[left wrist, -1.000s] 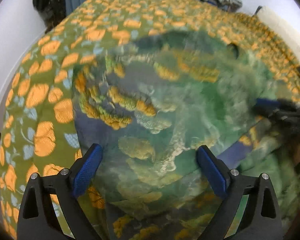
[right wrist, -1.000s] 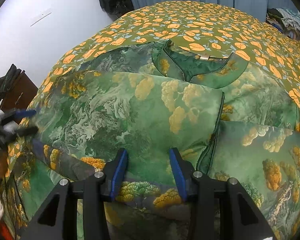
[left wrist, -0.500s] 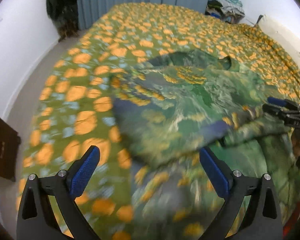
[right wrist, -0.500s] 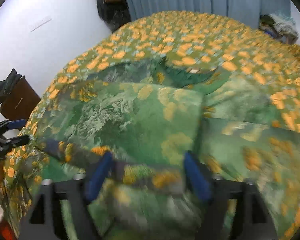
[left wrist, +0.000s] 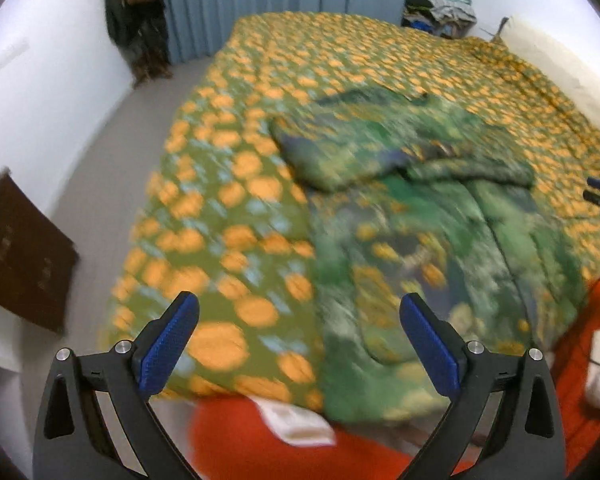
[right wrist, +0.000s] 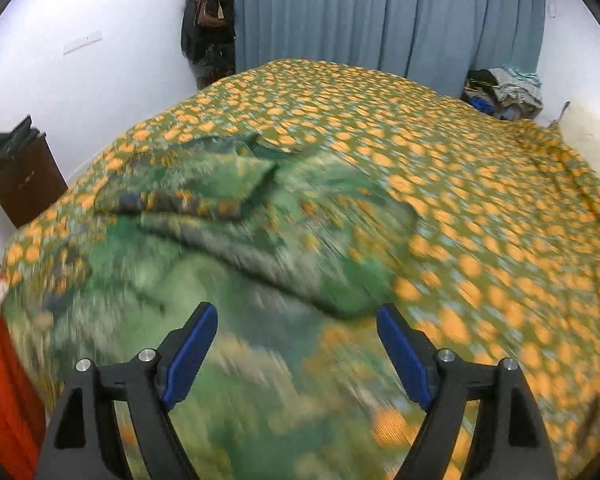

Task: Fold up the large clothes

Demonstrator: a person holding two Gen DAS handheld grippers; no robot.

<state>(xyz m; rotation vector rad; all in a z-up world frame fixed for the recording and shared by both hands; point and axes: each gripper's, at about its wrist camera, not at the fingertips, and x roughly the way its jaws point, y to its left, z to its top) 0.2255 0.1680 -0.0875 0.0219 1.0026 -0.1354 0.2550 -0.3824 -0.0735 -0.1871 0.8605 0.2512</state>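
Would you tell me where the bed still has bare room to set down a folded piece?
The bedspread is bare from the green garment to the curtain and toward the clothes pile. The near edge is crowded with the garment.

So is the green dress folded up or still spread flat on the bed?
Partly folded. The green dress has one doubled-over layer lying on its upper part, while the lower part lies flat on the bedspread.
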